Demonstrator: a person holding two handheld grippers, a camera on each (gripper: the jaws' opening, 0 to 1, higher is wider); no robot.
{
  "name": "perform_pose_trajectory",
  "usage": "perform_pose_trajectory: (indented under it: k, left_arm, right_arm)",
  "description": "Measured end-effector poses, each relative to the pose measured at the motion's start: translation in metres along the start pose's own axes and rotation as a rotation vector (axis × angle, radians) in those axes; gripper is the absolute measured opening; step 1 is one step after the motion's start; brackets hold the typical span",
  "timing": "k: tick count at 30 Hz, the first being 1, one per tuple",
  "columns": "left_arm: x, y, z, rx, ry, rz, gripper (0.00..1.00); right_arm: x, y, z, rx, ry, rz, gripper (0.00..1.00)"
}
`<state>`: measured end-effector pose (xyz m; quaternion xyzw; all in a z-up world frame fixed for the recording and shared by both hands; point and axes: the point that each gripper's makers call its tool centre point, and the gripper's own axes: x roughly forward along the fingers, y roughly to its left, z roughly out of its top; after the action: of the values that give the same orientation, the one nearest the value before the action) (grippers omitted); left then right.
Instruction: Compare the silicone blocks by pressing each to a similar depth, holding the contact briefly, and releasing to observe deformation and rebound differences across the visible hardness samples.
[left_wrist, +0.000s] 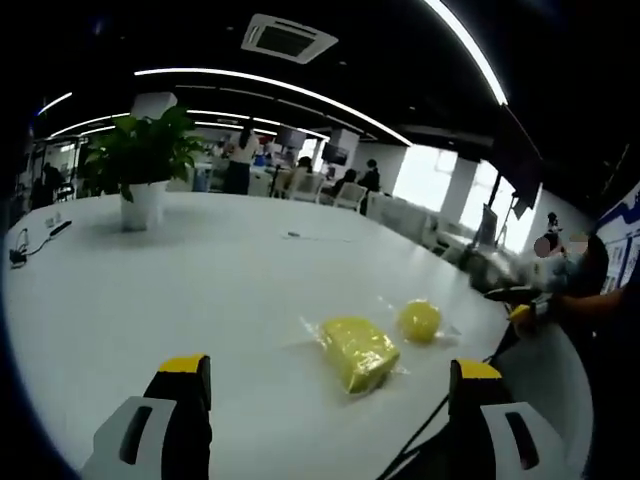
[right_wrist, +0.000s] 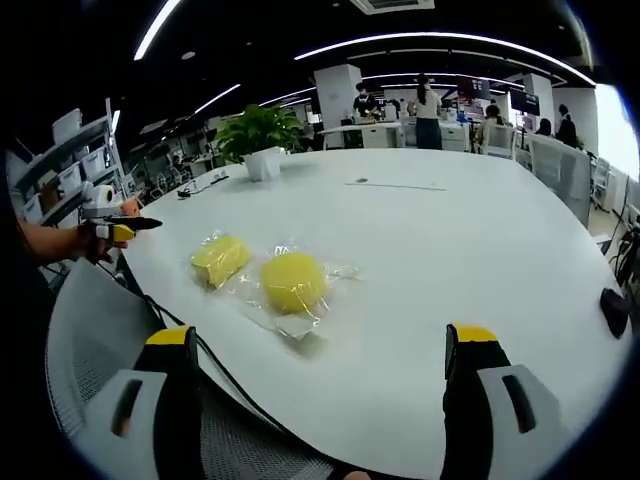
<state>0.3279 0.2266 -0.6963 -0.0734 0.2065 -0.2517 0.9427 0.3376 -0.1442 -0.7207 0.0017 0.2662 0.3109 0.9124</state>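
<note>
Two yellow silicone samples, each sealed in clear plastic wrap, lie side by side near the edge of a large white oval counter (right_wrist: 450, 250) in an open-plan office. In the left gripper view, the blocky rectangular yellow silicone sample (left_wrist: 357, 351) sits nearer the camera, with the rounded yellow silicone sample (left_wrist: 420, 320) just beyond it toward the counter's edge; the left tongs (left_wrist: 330, 400), black with yellow tips, are spread wide and hang above the counter short of both samples, pinching nothing. In the right gripper view, the rounded sample (right_wrist: 292, 281) lies nearer and the rectangular one (right_wrist: 220, 259) just beside it to the left, their wrappers close or touching; the right tongs (right_wrist: 320, 370) are likewise spread wide and empty, poised over the counter's near edge above a grey mesh chair back (right_wrist: 95, 330). A black cable (right_wrist: 215, 375) trails off the counter edge. At the left of that view, a person's hand (right_wrist: 100, 240) holds the other tool near the counter. A potted green plant in a white pot (left_wrist: 143, 165) stands farther back on the counter, and people sit and stand at desks in the background under long ceiling light strips.
</note>
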Motion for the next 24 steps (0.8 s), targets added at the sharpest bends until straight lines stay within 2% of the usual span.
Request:
perform_pose_trajectory:
  k: [1, 2, 5, 15, 19, 21, 24]
  left_arm:
    - [0.002, -0.003, 0.004, 0.020, -0.026, -0.015, 1.00]
    - [0.003, -0.008, 0.002, 0.004, -0.022, -0.043, 1.00]
    - [0.003, -0.006, -0.004, -0.025, 0.029, -0.022, 1.00]
    - [0.005, -0.007, -0.009, -0.033, 0.037, -0.009, 1.00]
    - [0.008, -0.004, -0.008, -0.047, 0.039, -0.010, 1.00]
    - [0.009, -0.005, -0.010, -0.047, 0.055, -0.012, 1.00]
    - [0.010, -0.004, -0.011, -0.042, 0.065, -0.011, 1.00]
  right_arm:
    - [0.000, 0.001, 0.000, -0.001, -0.002, 0.000, 0.96]
    - [0.002, 0.000, -0.004, -0.002, 0.003, 0.005, 0.96]
    - [0.006, 0.000, -0.013, 0.001, 0.026, 0.013, 0.96]
    - [0.010, 0.001, -0.006, 0.010, -0.011, 0.021, 0.96]
    - [0.011, -0.004, -0.006, 0.022, -0.014, 0.012, 0.96]
    - [0.011, -0.010, -0.008, -0.011, -0.005, -0.013, 0.96]
    - [0.011, -0.012, -0.006, 0.017, -0.011, -0.019, 0.96]
